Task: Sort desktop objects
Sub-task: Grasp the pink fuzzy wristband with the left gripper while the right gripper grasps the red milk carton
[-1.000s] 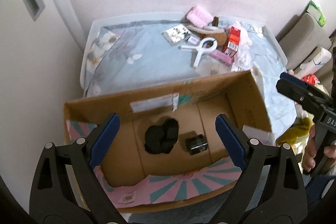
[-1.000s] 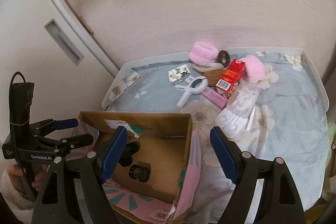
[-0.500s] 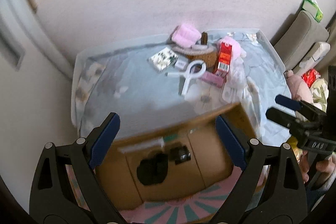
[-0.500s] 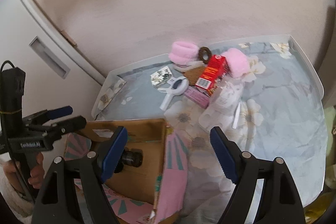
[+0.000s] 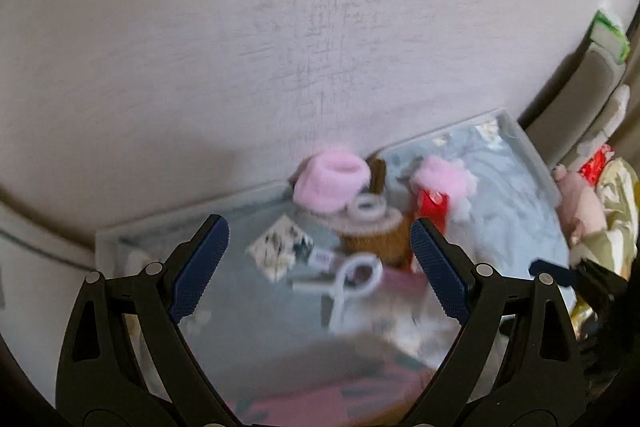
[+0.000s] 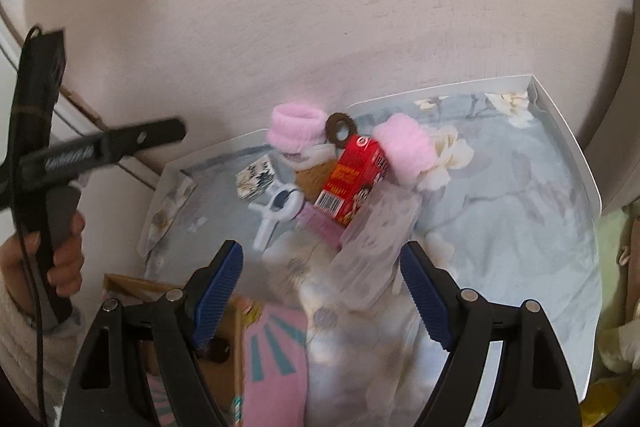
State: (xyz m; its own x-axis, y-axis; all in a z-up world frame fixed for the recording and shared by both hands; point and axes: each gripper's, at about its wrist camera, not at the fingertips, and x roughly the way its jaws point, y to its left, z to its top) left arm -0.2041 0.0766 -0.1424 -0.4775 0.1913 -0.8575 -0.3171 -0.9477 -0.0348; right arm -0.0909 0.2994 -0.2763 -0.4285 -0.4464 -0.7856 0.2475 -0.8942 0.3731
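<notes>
A pile of small objects lies at the back of the floral tabletop [image 6: 520, 195]: a red carton [image 6: 352, 183], two pink fuzzy bands [image 6: 296, 127] [image 6: 406, 147], a brown hair tie [image 6: 340, 127], a white clip [image 6: 280, 211], a printed packet [image 6: 256, 177], a clear plastic case [image 6: 380, 243]. My right gripper [image 6: 322, 295] is open and empty, above the case. My left gripper [image 5: 320, 267] is open and empty, facing the white clip [image 5: 352, 279] and pink band [image 5: 332, 179]. The cardboard box [image 6: 224, 339] sits at the lower left.
A wall rises right behind the table. The left gripper's handle and the hand holding it [image 6: 60, 163] show at the left of the right wrist view. Soft toys and clutter [image 5: 588, 203] lie off the table's right edge.
Both grippers have lifted and tilted away from the box toward the pile at the back. The box has dropped to the bottom of both views. Both stay open.
</notes>
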